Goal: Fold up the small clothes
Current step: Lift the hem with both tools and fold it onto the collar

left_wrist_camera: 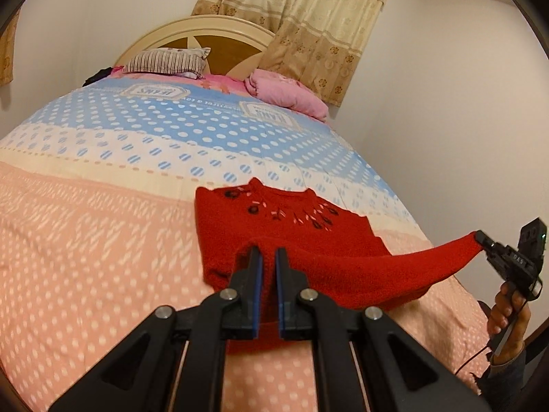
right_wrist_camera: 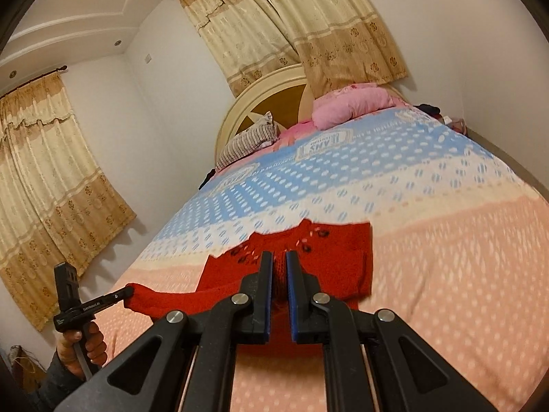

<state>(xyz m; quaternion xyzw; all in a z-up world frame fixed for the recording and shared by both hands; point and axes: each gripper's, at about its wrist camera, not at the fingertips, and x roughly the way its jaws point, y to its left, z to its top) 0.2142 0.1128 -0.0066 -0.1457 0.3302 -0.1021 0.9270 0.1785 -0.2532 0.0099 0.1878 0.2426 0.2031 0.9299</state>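
Observation:
A small red knit sweater [left_wrist_camera: 274, 219] with dark embroidered flowers near the neck lies on the bed; it also shows in the right wrist view [right_wrist_camera: 329, 250]. My left gripper [left_wrist_camera: 268, 252] is shut on the sweater's near hem, lifted off the bed. My right gripper [right_wrist_camera: 279, 257] is shut on the other end of the same hem. Each gripper shows in the other's view, the right one [left_wrist_camera: 480, 238] at the right and the left one [right_wrist_camera: 128, 290] at the left. The hem hangs stretched between them.
The bed cover [left_wrist_camera: 103, 240] is pink near me and blue with white dots farther off. A striped pillow [left_wrist_camera: 164, 60] and a pink bundle [left_wrist_camera: 284, 92] lie by the headboard [left_wrist_camera: 219, 39]. Curtains [right_wrist_camera: 51, 189] hang on the walls. The bed's right edge is close.

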